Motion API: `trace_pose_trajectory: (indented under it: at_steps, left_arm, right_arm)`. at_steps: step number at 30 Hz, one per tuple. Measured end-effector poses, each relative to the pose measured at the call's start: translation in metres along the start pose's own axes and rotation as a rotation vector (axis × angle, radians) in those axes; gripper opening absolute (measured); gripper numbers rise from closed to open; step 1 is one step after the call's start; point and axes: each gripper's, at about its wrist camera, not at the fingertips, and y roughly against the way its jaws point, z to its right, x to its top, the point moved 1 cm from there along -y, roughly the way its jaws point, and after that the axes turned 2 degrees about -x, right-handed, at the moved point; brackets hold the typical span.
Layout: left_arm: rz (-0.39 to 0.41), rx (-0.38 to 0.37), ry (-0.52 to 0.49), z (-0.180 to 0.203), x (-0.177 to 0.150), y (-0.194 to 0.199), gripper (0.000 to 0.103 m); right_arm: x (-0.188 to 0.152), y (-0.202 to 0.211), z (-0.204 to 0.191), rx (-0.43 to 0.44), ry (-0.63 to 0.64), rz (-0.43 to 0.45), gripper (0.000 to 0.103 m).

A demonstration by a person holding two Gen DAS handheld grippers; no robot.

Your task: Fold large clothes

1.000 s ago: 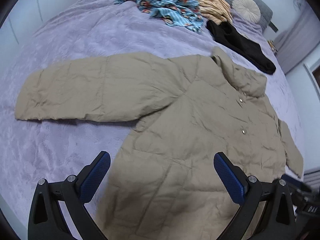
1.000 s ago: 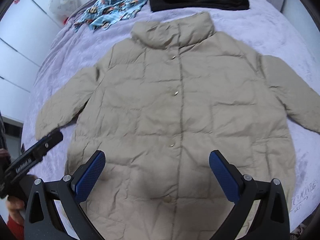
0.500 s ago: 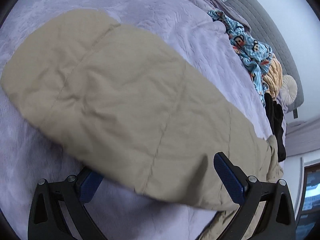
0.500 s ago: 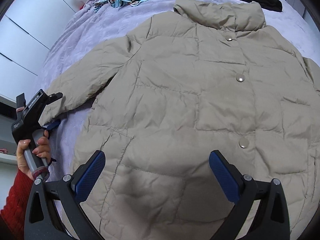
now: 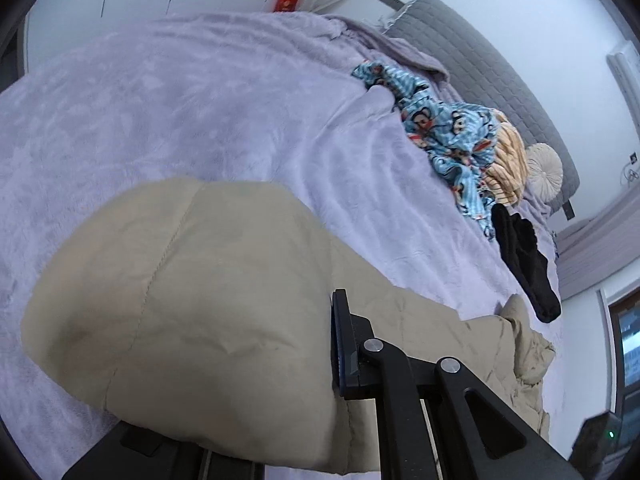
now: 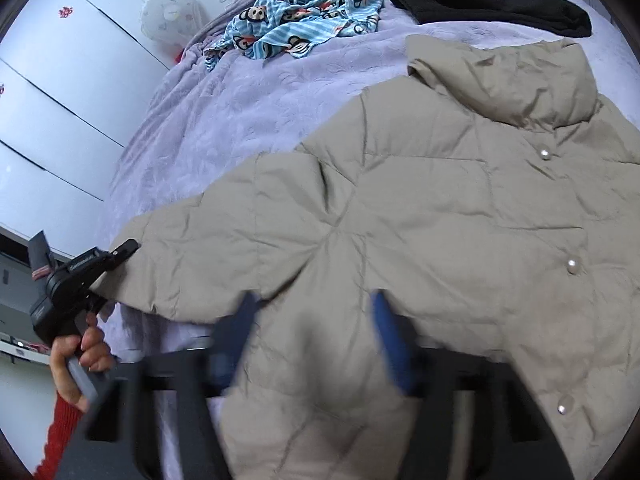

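left gripper (image 5: 336, 344) clamped on sleeve (image 5: 192, 304) cuff, jaws just closed | right gripper (image 6: 312, 340) jaws just closing around the underarm fabric, blurred, grip unclear | step: sleeve fold starting; next likely carry the sleeve across the chest | jacket (image 6: 460, 208) flat on bed (image 6: 248, 104), front up, collar far, long axis hem-to-collar

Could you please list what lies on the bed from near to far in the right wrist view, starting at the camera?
Beige puffer jacket → bare stretch of lilac bedspread → blue monkey-print garment, with the black garment beside it about as far away.
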Motion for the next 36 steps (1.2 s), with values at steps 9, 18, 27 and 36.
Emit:
trace_pose_trajectory:
  at_steps: [9,18,27,36]
  left_arm:
    - [0.058,-0.099,-0.286,0.116,-0.005,0.045,0.012]
    - [-0.03,-0.249,-0.555,0.297,-0.087,0.021,0.012]
    - [-0.255,-0.05,-0.919,0.395,-0.265,-0.103,0.012]
    - [-0.235,0.022,-1.06,0.388,-0.308,-0.1,0.096]
  right_arm:
    - [0.007,-0.1,-0.017,0.178,-0.095,-0.148,0.008]
    - [-0.004,-0.024,0.042,0.217,-0.114,-0.129,0.009]
    - [-0.031,0.093,0.202,-0.146,-0.204,0.024,0.008]
    - [-0.042,0.097,0.231,-0.118,-0.248,0.022,0.009]
